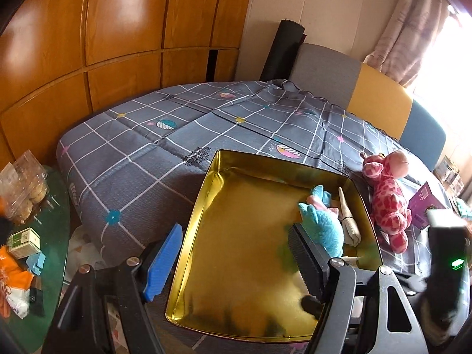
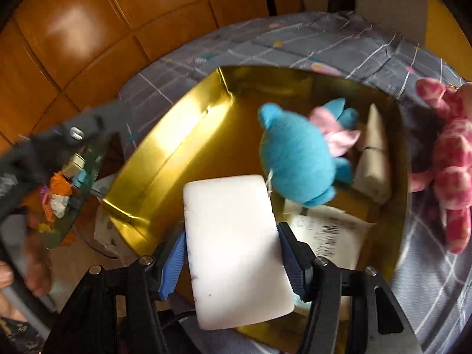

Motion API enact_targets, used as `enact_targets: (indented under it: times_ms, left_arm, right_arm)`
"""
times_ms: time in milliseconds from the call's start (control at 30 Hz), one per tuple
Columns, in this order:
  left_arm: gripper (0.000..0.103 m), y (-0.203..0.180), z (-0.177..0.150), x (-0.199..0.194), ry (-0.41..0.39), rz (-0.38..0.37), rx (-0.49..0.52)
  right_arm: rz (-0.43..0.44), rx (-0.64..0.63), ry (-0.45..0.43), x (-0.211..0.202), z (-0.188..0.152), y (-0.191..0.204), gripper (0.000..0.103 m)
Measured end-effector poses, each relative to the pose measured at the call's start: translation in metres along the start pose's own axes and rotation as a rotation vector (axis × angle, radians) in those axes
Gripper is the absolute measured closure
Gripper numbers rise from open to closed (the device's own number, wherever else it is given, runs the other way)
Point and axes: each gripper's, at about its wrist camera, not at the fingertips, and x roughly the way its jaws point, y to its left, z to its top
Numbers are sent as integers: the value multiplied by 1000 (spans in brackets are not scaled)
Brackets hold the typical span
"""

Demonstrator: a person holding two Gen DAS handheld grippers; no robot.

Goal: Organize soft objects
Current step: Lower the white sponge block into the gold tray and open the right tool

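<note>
Right gripper (image 2: 233,262): jaws clamped on the white foam block (image 2: 236,250), hanging over the near part of the gold tin (image 2: 165,147). Not released yet, and whether it touches the tin floor can't be told.

Left gripper (image 1: 236,262): jaws spread wide, holding nothing, hovering over the tin's near left side.

Already in the tin: blue plush (image 1: 324,224) at the far right, a beige rolled cloth (image 1: 349,218) just beside it against the right wall, and a white printed pouch (image 2: 327,236) near right, partly under the plush.

Still out: pink giraffe plush (image 1: 389,203) lying on the bed (image 1: 177,135), just right of the tin. A purple card (image 1: 426,203) sits beyond it; probably not a soft item.

Judgement: roughly two thirds done. Left to do: drop the block, then fetch the giraffe. Open floor on the tin's left side should fit both.
</note>
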Motion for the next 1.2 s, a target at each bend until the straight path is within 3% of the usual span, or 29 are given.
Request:
enact_targets:
  times_ms: [167,467,767,1200]
  left_arm:
    - [28,1,1,-1,-7,6,3]
    - [28,-7,0,-6,-19,0,30]
    - [28,-30,-4,-16,-30,-43,87]
    - [28,-84,-13,-30,-38,-113,222]
  right_arm:
    - [37,40,39,21,-5,-3,35]
    - [39,75,-77,-21,-12,-12,33]
    - [-92,94,-191,-74,-35,-28,33]
    - [-345,192,-296,-161,-97,-90,33]
